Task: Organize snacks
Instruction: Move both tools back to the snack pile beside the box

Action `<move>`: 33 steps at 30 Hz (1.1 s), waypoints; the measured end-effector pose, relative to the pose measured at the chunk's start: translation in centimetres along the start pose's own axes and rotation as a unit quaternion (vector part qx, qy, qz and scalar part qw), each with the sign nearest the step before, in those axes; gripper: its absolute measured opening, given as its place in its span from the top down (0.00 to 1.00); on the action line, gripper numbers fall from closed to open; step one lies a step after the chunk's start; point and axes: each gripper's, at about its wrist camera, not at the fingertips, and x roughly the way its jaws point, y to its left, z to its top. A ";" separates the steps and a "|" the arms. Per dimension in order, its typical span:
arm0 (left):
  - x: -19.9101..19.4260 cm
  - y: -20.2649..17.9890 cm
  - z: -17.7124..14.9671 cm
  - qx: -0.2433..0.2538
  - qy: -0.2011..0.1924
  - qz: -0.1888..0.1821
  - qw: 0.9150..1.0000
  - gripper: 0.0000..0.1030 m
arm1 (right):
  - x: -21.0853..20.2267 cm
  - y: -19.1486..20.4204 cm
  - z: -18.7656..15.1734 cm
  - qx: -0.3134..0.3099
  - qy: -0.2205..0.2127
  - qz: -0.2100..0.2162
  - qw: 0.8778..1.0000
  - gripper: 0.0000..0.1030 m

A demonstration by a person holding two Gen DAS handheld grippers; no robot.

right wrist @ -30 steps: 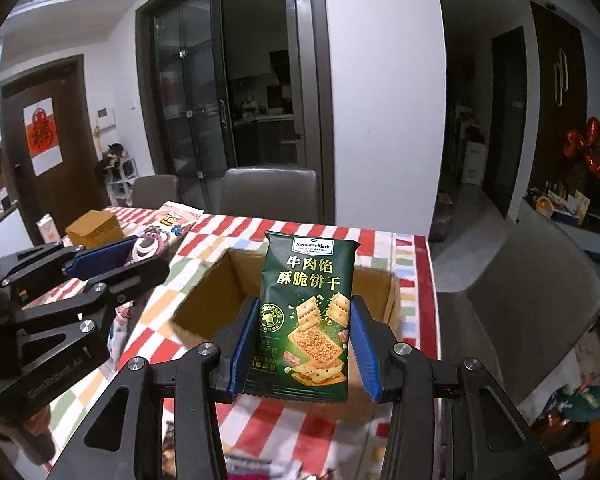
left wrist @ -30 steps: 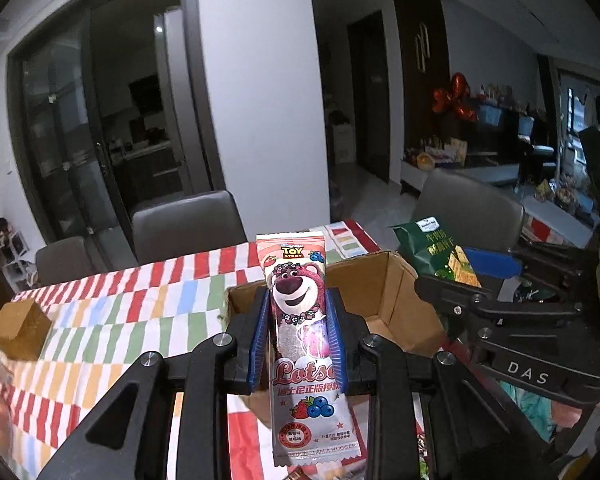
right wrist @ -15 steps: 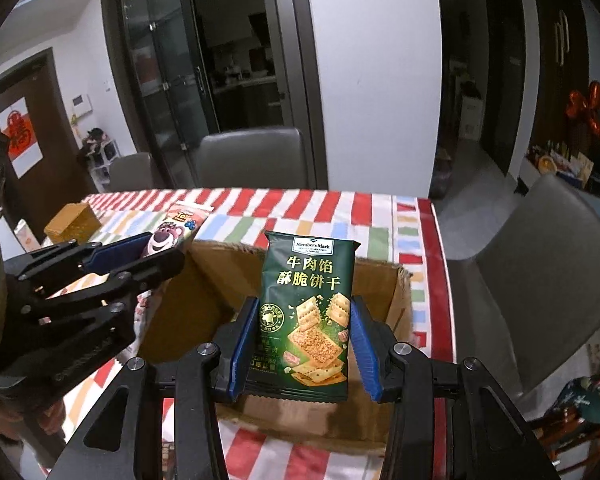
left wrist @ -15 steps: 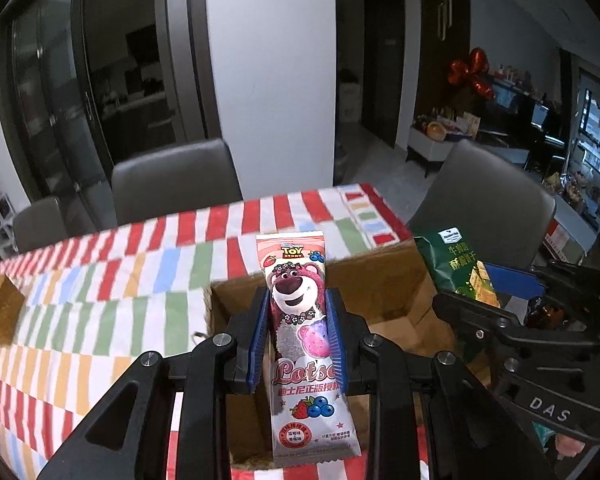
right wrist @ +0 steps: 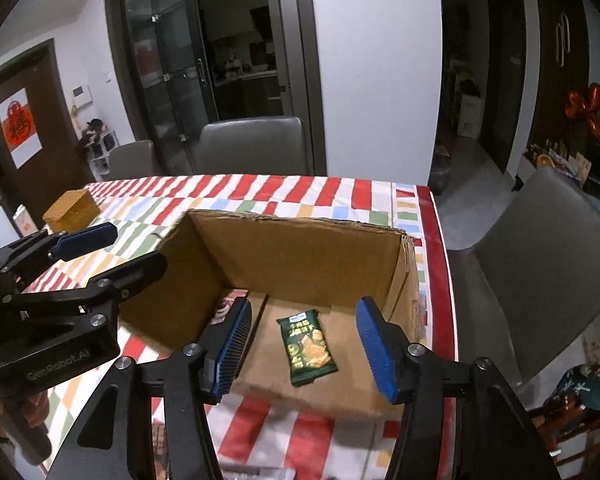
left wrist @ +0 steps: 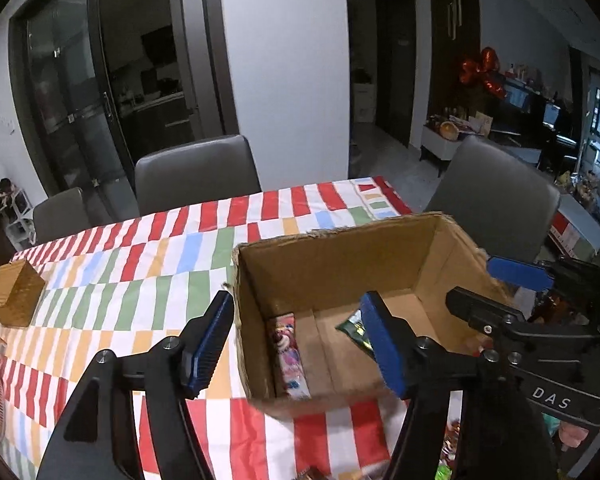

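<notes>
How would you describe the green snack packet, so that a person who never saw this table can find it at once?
Look for the open cardboard box on the striped tablecloth. The green snack packet lies flat on the box floor. Its only neighbour there is a pink packet with a bear picture, along the left wall.

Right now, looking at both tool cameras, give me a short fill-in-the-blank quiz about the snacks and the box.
1. The green cracker packet lies inside the ____ box.
2. The pink Lotso packet lies against the box's ____ wall.
3. The left tool and right tool are both ____.

Missing words: cardboard; left; open
</notes>
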 end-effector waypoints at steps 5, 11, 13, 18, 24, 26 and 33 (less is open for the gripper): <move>-2.9 -1.0 -1.4 0.001 -0.011 -0.016 1.000 0.35 | -2.9 0.2 -1.4 0.002 -0.011 0.009 1.000 0.46; -5.4 -2.9 -3.5 0.013 -0.015 -0.038 0.999 0.35 | -5.9 -0.1 -3.5 -0.003 -0.023 -0.001 1.000 0.46; -5.8 -3.5 -4.1 0.020 -0.012 -0.045 0.999 0.35 | -6.6 -0.2 -4.3 -0.002 -0.023 -0.005 1.000 0.46; -5.6 -5.3 -5.8 0.045 0.012 -0.058 0.997 0.35 | -7.6 -1.2 -6.4 0.009 -0.013 -0.020 1.000 0.46; -4.2 -7.1 -8.1 0.076 0.052 -0.070 0.993 0.35 | -7.3 -2.4 -9.2 0.031 0.020 -0.029 0.999 0.46; -3.7 -7.4 -8.8 0.083 0.065 -0.073 0.992 0.35 | -7.1 -2.7 -10.2 0.037 0.032 -0.030 0.998 0.46; -1.1 -8.0 -11.7 0.094 0.120 -0.087 0.984 0.35 | -5.5 -3.1 -13.2 0.049 0.075 -0.035 0.995 0.46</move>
